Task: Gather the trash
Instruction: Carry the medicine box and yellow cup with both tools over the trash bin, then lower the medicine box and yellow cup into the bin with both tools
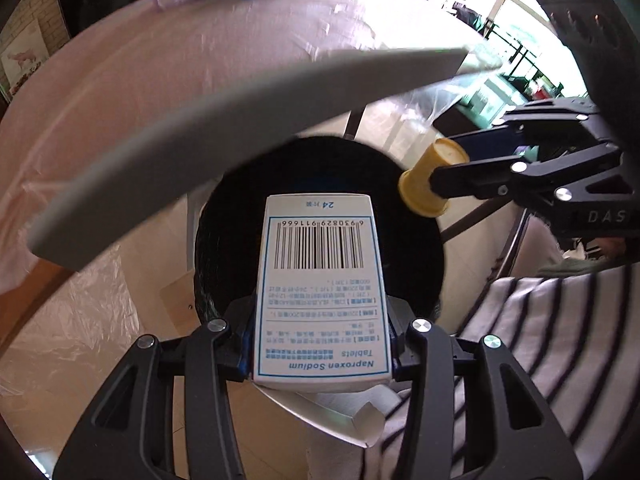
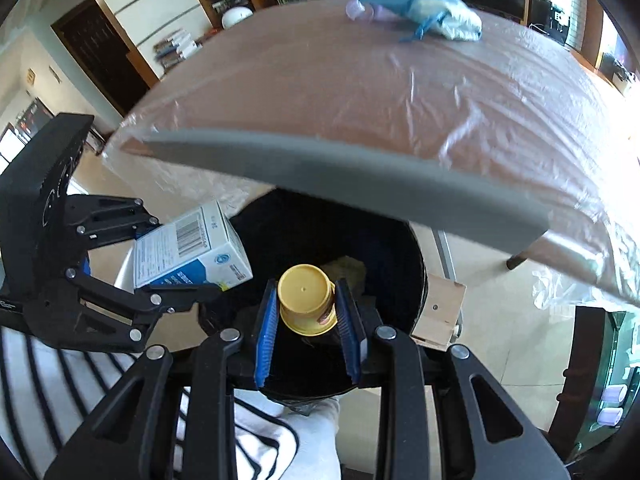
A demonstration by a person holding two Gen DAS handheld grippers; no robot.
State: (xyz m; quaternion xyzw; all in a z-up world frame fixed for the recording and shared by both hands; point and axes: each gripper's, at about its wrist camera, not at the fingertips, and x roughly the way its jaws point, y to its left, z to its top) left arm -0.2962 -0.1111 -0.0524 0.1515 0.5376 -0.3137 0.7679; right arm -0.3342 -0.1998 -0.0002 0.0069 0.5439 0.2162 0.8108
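My left gripper point(image 1: 322, 354) is shut on a white and blue medicine box point(image 1: 320, 292) with a barcode, held over the mouth of a black trash bin point(image 1: 224, 248). My right gripper point(image 2: 308, 320) is shut on a small yellow cup point(image 2: 306, 298), also above the bin point(image 2: 400, 248). In the left wrist view the cup point(image 1: 430, 182) and the right gripper point(image 1: 472, 170) come in from the right. In the right wrist view the box point(image 2: 188, 250) and the left gripper point(image 2: 176, 264) sit at the left. Crumpled trash lies in the bin.
The table point(image 2: 360, 100), covered in plastic film, overhangs the bin with its grey edge point(image 1: 240, 128). A blue cloth bundle point(image 2: 420, 4) lies at the table's far side. A wooden block point(image 2: 438, 312) stands on the floor right of the bin. The person's striped sleeve point(image 1: 540, 340) is close by.
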